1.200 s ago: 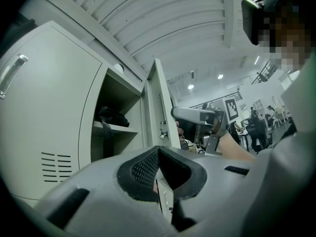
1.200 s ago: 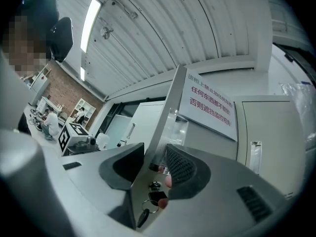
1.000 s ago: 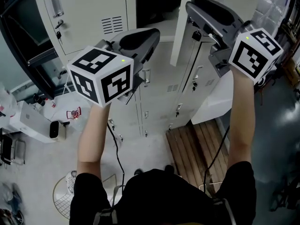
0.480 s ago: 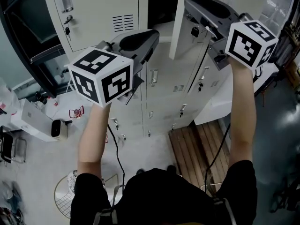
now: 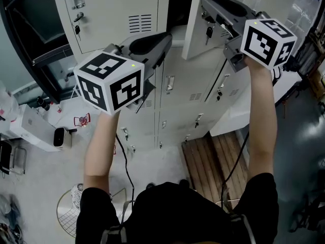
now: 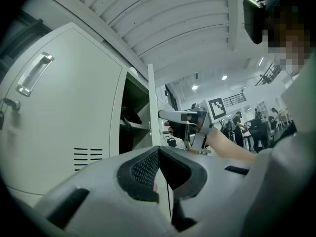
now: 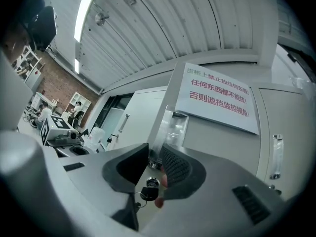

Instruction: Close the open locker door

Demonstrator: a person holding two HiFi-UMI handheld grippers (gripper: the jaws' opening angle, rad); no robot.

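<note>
The open locker door [image 5: 195,22] stands out from the pale grey lockers, with its dark compartment [image 5: 175,4] beside it. My right gripper [image 5: 207,8] is raised at the door's face. In the right gripper view its jaws [image 7: 155,154] are closing around the lower end of the door's clear handle [image 7: 170,127], just above the lock with its key [image 7: 149,184]; the pads do not visibly press on it. My left gripper [image 5: 161,37] hangs in front of the closed lockers, shut and empty [image 6: 158,154], and from its view I see the door's edge [image 6: 152,107].
A sign with red print [image 7: 217,98] is stuck on the door. Closed lockers with handles [image 5: 111,14] stand to the left. On the floor are a wooden platform [image 5: 213,156], a white box [image 5: 30,128], a wire stool [image 5: 68,212] and a cable [image 5: 127,166].
My right gripper has shifted a little left, closer in on the door. The lockers have drifted right in the head view. The left gripper has held its place.
</note>
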